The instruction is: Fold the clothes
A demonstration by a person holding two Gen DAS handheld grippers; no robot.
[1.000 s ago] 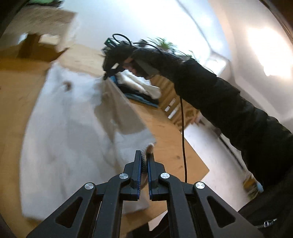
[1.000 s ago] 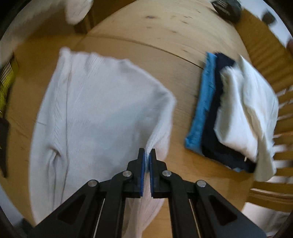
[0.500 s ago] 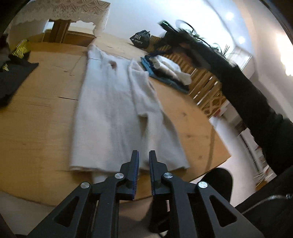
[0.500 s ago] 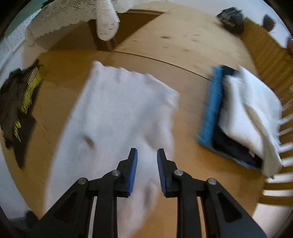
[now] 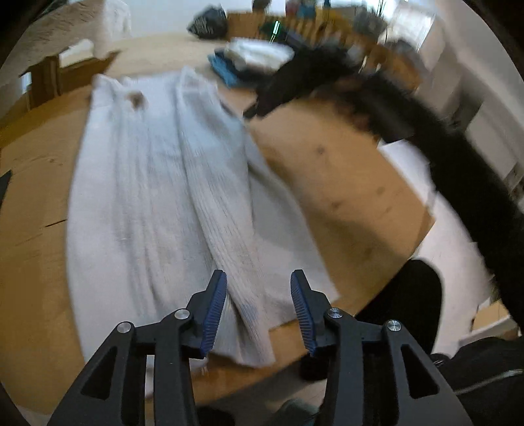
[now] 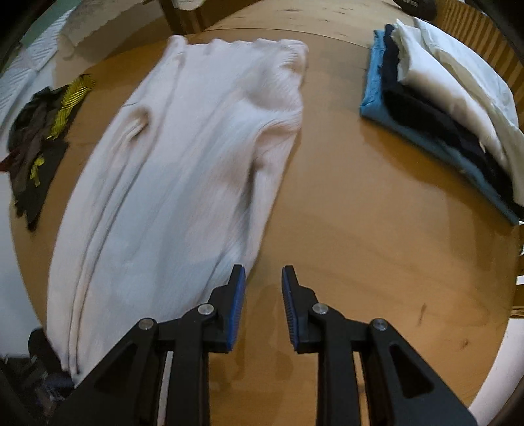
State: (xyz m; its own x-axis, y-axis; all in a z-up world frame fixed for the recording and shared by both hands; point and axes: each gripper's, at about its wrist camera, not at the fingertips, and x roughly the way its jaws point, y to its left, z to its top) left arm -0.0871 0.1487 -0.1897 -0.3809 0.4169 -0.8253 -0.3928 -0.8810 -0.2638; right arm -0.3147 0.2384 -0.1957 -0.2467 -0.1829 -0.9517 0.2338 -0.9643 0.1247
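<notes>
A white knit sweater (image 5: 157, 183) lies lengthwise on the round wooden table (image 5: 344, 183), one side and its sleeve folded in along the middle. My left gripper (image 5: 258, 285) hovers over the near hem. Its jaws are opening, with the folded strip under the gap and no pad pressing on it. In the right wrist view the sweater (image 6: 183, 157) fills the left half. My right gripper (image 6: 263, 278) hangs over bare table (image 6: 360, 229) just past the sweater's right edge, jaws opening with nothing between them.
A stack of folded clothes (image 6: 442, 108), blue, navy and white, sits at the table's right side. A dark garment with yellow stripes (image 6: 39, 137) lies at the left edge. The person's black sleeve (image 5: 458, 170) reaches across the right. A black bag (image 5: 208, 23) sits at the back.
Both grippers were shut on the sweater's edge a second ago and have let go. The lifted side now lies folded over the body. The right gripper has moved off beside the sweater.
</notes>
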